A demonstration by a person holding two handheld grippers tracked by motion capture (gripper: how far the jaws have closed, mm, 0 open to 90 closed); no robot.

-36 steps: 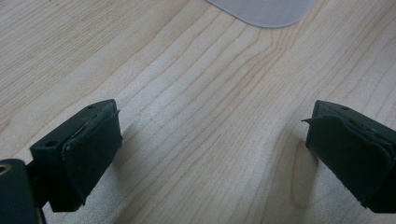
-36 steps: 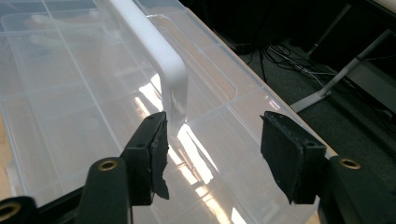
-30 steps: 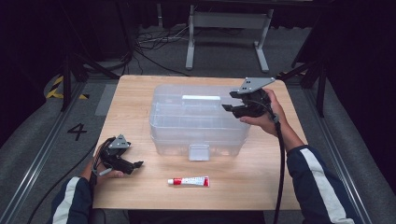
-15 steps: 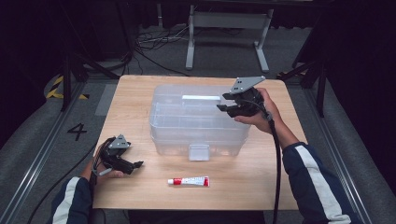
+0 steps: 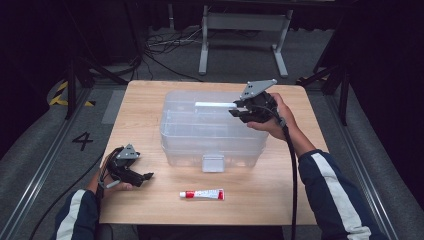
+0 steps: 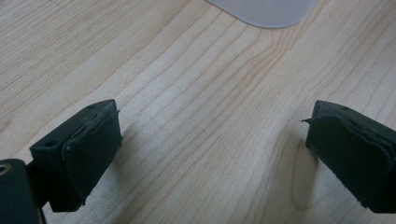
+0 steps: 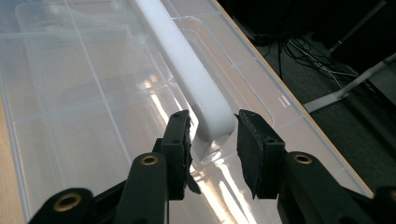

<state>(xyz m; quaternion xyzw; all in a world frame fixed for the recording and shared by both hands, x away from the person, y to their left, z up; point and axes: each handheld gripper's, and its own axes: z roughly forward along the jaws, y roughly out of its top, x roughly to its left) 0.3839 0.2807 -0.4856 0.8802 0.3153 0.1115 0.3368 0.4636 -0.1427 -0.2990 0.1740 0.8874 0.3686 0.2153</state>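
Table: a light wooden table stands in a dark room, with grey floor around it.
Box: a clear plastic storage box sits on the middle of the table, lid on, with a latch tab at its near side. Dividers show through the lid.
Handle: a white bar handle lies along the far part of the lid; in the right gripper view it runs away from the tongs.
Right tongs: the right tongs are held over the right end of the lid, by the right hand. In the right gripper view the jaws stand partly apart, one on each side of the handle's near end; a slim gap shows on each side, so they have hold of nothing.
Left tongs: the left tongs rest low at the near left of the table, well apart from the box, held by the left hand. In the left gripper view the jaws are spread wide with bare wood between them.
Tube: a small white tube with a red cap lies flat on the table near the front edge, just in front of the box latch and between the two arms.
Floor: cables and a grey metal stand lie beyond the table; a number 4 is marked on the floor at the left.
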